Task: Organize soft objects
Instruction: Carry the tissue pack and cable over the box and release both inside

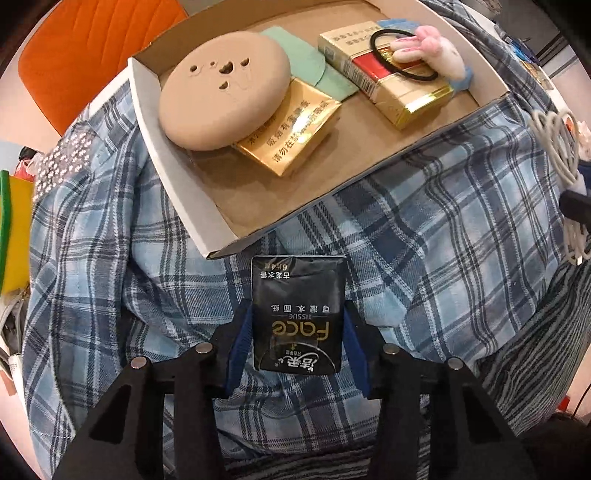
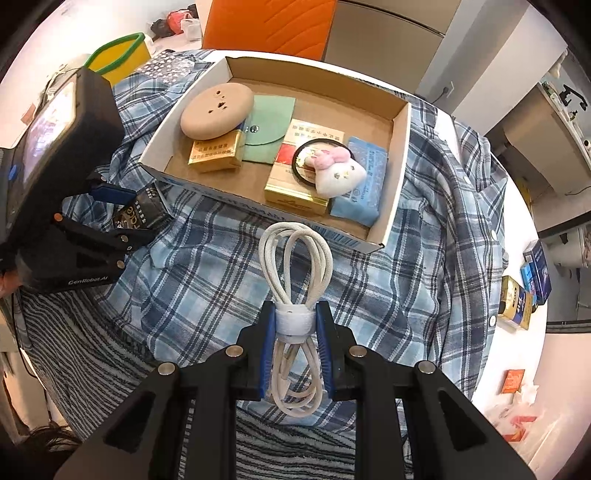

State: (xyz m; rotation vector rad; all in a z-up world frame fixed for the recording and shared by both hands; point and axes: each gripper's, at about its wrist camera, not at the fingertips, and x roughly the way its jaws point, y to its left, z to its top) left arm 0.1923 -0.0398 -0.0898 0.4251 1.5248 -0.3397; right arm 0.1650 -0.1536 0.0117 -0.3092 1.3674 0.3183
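Note:
My left gripper is shut on a black tissue pack, held above the plaid shirt just short of the cardboard tray's near rim. It shows at the left of the right wrist view. My right gripper is shut on a coiled white cable at its strap, also near the tray. The tray holds a tan round cushion, a green pouch, a plush bunny hair tie, a blue packet and gold boxes.
A plaid shirt and striped cloth cover the table. Small boxes sit at the table's right edge. An orange chair and a yellow bin stand behind.

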